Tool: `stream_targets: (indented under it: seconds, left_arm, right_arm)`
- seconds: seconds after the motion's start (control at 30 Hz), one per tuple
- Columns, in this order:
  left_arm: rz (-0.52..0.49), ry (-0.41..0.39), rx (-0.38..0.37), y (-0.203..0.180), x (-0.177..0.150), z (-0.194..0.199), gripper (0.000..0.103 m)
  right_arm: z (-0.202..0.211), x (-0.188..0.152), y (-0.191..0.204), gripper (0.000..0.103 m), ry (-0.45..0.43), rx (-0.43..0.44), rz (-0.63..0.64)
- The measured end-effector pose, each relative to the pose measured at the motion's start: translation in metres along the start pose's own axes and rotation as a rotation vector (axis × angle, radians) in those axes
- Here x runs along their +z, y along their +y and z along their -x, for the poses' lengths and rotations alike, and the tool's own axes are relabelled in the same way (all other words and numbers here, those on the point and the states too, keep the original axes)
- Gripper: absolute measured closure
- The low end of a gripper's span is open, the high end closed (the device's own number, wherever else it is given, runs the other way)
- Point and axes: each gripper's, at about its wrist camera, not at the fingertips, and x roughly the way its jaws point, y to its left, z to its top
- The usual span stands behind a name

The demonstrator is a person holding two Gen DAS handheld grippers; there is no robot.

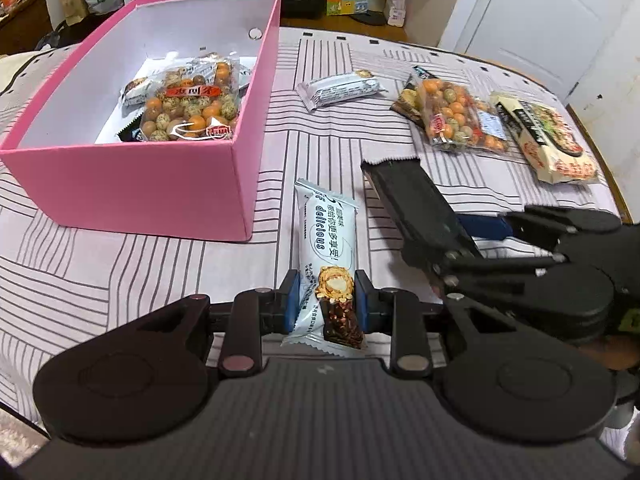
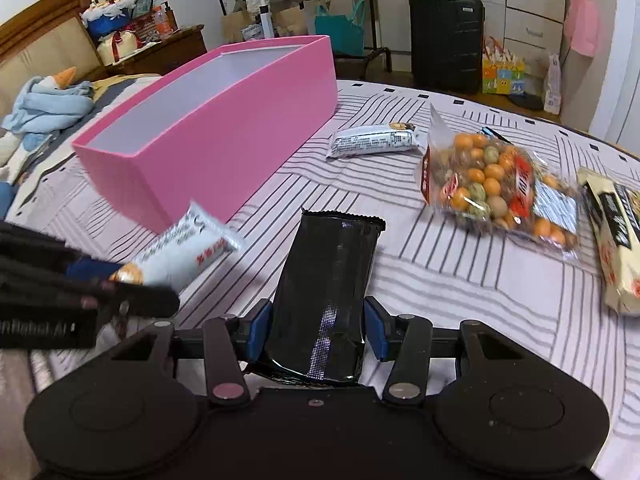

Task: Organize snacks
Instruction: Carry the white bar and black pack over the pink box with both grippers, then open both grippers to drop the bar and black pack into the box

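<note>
My left gripper [image 1: 327,300] is shut on a white snack bar [image 1: 326,224] that points away from me, just right of the pink box [image 1: 140,200]. A bag of coated peanuts [image 1: 192,108] and other small packets lie inside the box. My right gripper [image 2: 316,332] is shut on a black packet [image 2: 332,280] held above the striped bedcover. The right wrist view shows the left gripper [image 2: 120,276] at the left edge with the white bar [image 2: 188,248]. From the left wrist view, the right gripper [image 1: 448,236] and the black packet [image 1: 412,196] sit to the right.
On the bedcover lie another white bar [image 2: 372,140], a bag of coated peanuts [image 2: 496,188] and a cream packet [image 2: 616,240]. A black suitcase [image 2: 444,36] and bags stand beyond the bed. Bedding is piled to the left of the box.
</note>
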Motion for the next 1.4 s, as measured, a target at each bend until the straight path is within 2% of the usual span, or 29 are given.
stream_targets:
  seconds: [0.4, 0.57, 0.73, 0.87, 1.03, 1.2, 1.3, 1.4]
  left_arm:
    - [-0.020, -0.007, -0.071, 0.004, -0.003, 0.057, 0.076]
    - [0.010, -0.035, -0.084, 0.015, 0.002, 0.079, 0.076]
    - [0.056, -0.101, -0.067, 0.039, 0.013, 0.097, 0.076]
    - [0.131, -0.147, -0.056, 0.068, 0.027, 0.103, 0.076]
    - [0.185, -0.189, 0.014, 0.099, 0.050, 0.101, 0.076]
    - [0.220, -0.186, 0.076, 0.126, 0.072, 0.080, 0.076]
    - [0.276, -0.173, 0.109, 0.146, 0.086, 0.057, 0.076]
    - [0.287, -0.128, 0.151, 0.158, 0.097, 0.028, 0.076]
  right_arm:
    - [0.078, 0.001, 0.023, 0.049, -0.057, 0.024, 0.088]
    - [0.102, 0.011, 0.030, 0.049, -0.102, 0.048, 0.119]
    - [0.113, 0.034, 0.041, 0.049, -0.159, 0.083, 0.170]
    - [0.104, 0.052, 0.060, 0.049, -0.186, 0.130, 0.206]
    - [0.073, 0.082, 0.084, 0.049, -0.187, 0.194, 0.255]
    - [0.027, 0.123, 0.102, 0.049, -0.156, 0.202, 0.250]
    - [-0.003, 0.136, 0.107, 0.049, -0.119, 0.202, 0.245]
    - [-0.033, 0.143, 0.109, 0.049, -0.090, 0.200, 0.245]
